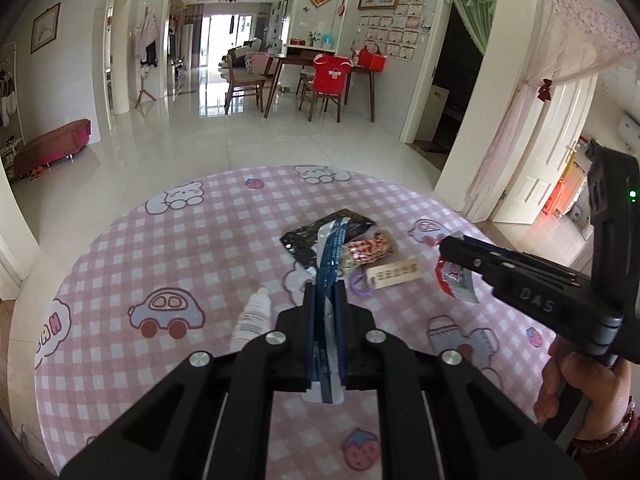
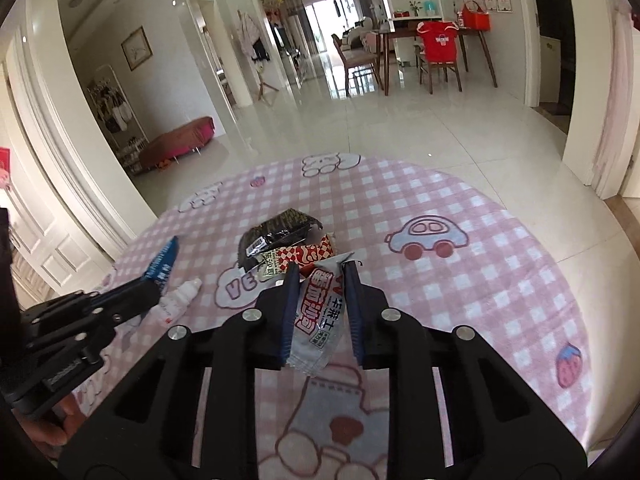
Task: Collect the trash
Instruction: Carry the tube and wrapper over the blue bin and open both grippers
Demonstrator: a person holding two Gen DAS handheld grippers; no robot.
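Note:
My left gripper [image 1: 325, 286] is shut on a blue and silver wrapper [image 1: 330, 264] and holds it above the pink checked tablecloth [image 1: 200, 248]. My right gripper [image 2: 320, 270] is shut on a clear and red snack wrapper [image 2: 320, 316]; that wrapper also shows in the left wrist view [image 1: 456, 278]. On the cloth lie a black wrapper [image 2: 276, 232], a red and white checked wrapper [image 2: 306, 256], and a small white bottle [image 2: 180, 296]. In the left wrist view the black wrapper [image 1: 300, 240] and the red checked wrapper [image 1: 368, 250] lie just beyond the fingertips.
A wooden tag [image 1: 396, 272] with a purple ring [image 1: 362, 284] lies right of the wrappers. The round table's far edge [image 1: 280, 168] drops to a tiled floor. A dining table with chairs [image 1: 320, 76] and a low bench [image 1: 52, 146] stand farther off.

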